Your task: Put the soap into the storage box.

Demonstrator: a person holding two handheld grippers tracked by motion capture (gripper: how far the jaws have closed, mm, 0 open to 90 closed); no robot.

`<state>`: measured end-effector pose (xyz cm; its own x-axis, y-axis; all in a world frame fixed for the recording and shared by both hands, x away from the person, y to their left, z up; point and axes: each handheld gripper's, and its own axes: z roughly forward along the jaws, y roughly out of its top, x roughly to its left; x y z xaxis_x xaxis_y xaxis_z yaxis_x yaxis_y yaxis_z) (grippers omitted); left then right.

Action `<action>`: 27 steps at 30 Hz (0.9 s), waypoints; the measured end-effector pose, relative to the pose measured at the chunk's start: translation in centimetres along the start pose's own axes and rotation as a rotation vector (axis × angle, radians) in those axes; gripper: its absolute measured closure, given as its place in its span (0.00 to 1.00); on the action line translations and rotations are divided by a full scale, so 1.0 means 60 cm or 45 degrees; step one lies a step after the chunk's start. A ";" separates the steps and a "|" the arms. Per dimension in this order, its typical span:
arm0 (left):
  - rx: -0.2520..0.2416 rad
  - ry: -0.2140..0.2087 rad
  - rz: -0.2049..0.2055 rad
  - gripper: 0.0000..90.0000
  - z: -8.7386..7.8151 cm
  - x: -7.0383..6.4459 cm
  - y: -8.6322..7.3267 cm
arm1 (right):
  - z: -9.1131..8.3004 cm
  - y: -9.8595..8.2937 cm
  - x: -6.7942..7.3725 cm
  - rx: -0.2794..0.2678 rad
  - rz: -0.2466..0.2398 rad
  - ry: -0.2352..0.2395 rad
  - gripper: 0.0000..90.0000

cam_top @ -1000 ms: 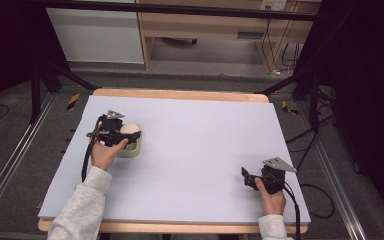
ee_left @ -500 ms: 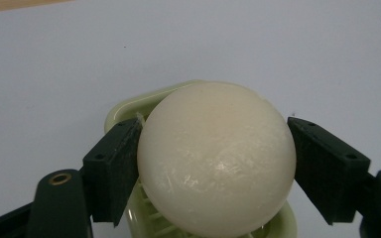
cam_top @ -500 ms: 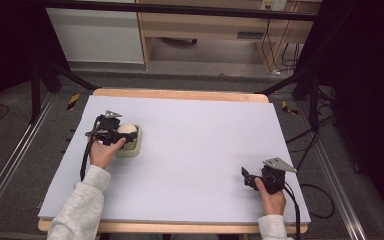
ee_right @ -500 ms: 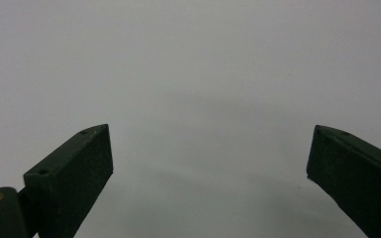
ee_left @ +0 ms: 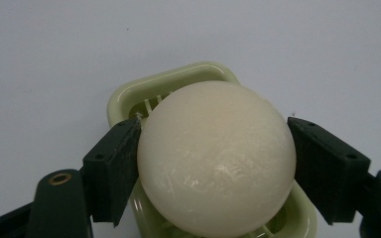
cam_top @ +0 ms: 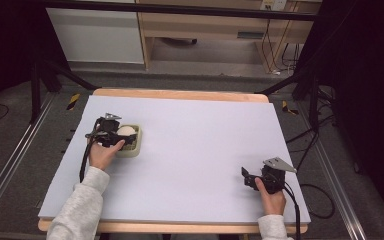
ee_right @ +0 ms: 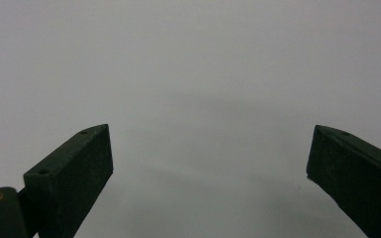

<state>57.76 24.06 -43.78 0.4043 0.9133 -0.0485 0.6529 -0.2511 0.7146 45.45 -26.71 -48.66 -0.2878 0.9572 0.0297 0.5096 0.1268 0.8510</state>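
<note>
A cream-white ball (ee_left: 213,163), smooth like a round soap, sits over a pale green slatted dish (ee_left: 178,79) at the left of the white table. My left gripper (ee_left: 213,144) has one black jaw pressed against each side of the ball. From above, the left gripper (cam_top: 121,136) reaches over the dish (cam_top: 132,149) and the ball (cam_top: 127,130) from the left. Whether the ball rests on the slats or hangs just above them I cannot tell. My right gripper (cam_top: 246,178) lies low near the table's front right, and in its own view the right gripper (ee_right: 208,158) stands wide open over bare table.
The white table top (cam_top: 200,140) has a wooden edge at the back and front. Dark floor, metal rails and cables surround it. A wooden shelf unit (cam_top: 205,30) stands behind the table.
The left gripper stays at the dish with only a slight shift toward the person. The right gripper has not moved.
</note>
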 end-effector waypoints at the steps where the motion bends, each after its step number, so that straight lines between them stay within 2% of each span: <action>1: 0.005 0.000 0.004 0.26 0.001 0.000 0.000 | 0.000 0.000 0.000 0.000 0.000 0.000 0.05; 13: 0.026 0.015 -0.002 0.26 0.010 0.000 -0.003 | 0.000 0.000 -0.001 -0.001 -0.001 0.001 0.05; 15: 0.039 0.017 0.020 0.26 0.013 -0.003 -0.005 | 0.000 0.000 -0.001 0.000 -0.001 0.002 0.05; 24: 0.037 0.025 0.034 0.26 0.015 -0.005 -0.007 | -0.001 0.000 0.000 0.004 0.017 0.009 0.05; 27: -0.003 0.024 0.021 0.24 0.006 -0.005 -0.005 | -0.001 0.000 0.000 -0.001 0.009 0.003 0.05</action>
<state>57.68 23.74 -44.23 0.4029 0.9150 -0.0233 0.6448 -0.2656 0.7167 45.42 -26.72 -48.63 -0.2862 0.9575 0.0367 0.5105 0.1200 0.8514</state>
